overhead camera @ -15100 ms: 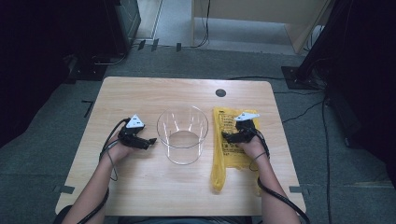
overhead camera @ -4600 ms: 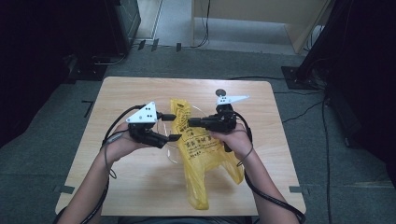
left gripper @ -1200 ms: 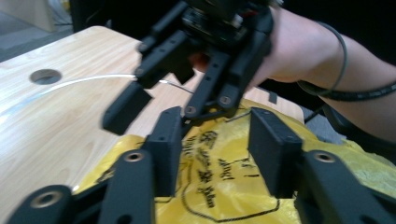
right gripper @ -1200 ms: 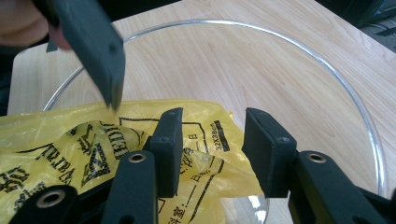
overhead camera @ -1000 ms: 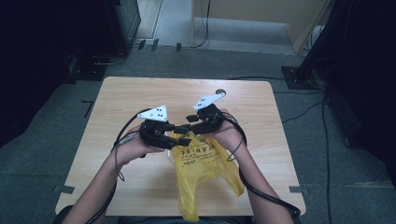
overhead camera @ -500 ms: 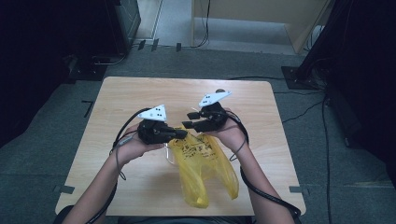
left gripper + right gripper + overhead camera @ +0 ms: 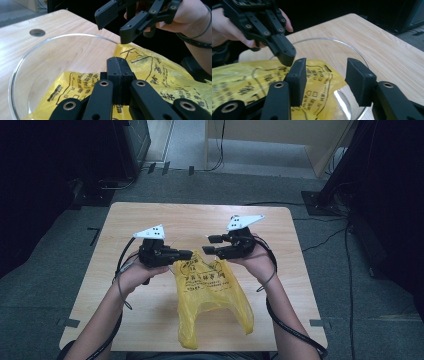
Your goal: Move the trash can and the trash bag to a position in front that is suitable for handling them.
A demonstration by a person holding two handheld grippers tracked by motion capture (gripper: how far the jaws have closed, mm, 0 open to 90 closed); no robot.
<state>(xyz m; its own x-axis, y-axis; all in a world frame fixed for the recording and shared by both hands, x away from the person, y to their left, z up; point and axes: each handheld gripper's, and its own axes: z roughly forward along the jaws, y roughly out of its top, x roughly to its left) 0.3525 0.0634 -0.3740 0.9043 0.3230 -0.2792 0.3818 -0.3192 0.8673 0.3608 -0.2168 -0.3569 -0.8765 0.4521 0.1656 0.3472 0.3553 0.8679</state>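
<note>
While draped over the near rim of a clear round glass bowl [image 7: 22, 62], lies a thin yellow plastic bag with black printed characters [image 7: 210, 295], upper edge inside the bowl, the rest trailing down across a pale wooden counter [image 7: 125, 220] toward the near edge. Pinched at the bag's upper left edge by the left gripper [image 7: 186, 254], jaws pressed together on the yellow film, seen closed tight in the left gripper view [image 7: 117, 72]. Held just beside it, above the bag's upper right edge and the bowl, the right gripper [image 7: 212, 245], jaws spread apart with nothing between them, bag and bowl rim showing through the gap in the right gripper view [image 7: 325, 80]. Tips of both near each other, not touching. Near the far counter edge, a small round dark hole [image 7: 37, 32]. Beyond, grey floor [image 7: 60, 245] and black cables [image 7: 315, 220].
</note>
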